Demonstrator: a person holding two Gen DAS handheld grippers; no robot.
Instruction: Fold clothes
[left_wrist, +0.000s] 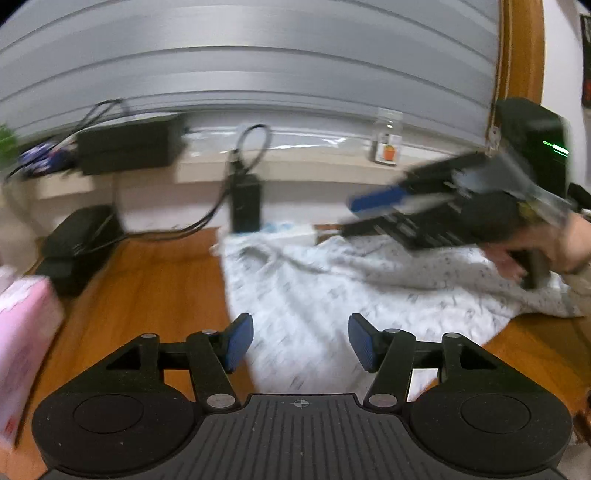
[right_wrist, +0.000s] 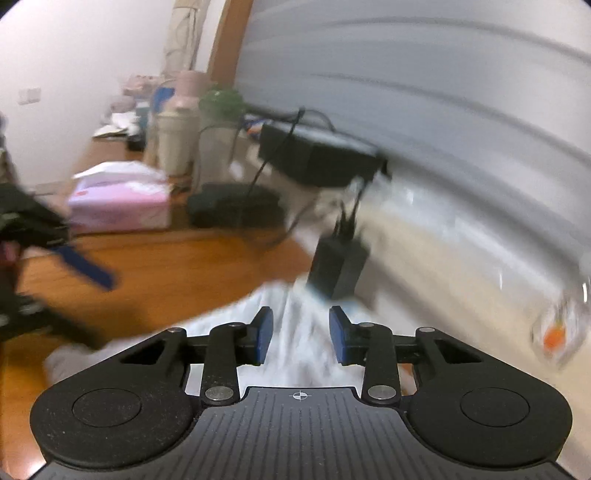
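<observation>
Left gripper (left_wrist: 301, 341) open over garment (left_wrist: 332, 295) | right gripper (right_wrist: 301, 334) open, empty | cloth soft, light, limp; pinch an edge

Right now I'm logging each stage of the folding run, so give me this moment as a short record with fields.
surface: wooden table
garment: white patterned cloth, rumpled, lying on the table
left gripper: jaws apart, nothing between the pads, above the cloth's near edge
right gripper: jaws apart, no grip visible, cloth below
nearby: pink tissue box, black adapter with cable, clear jar on the sill
image quality: motion blur
</observation>
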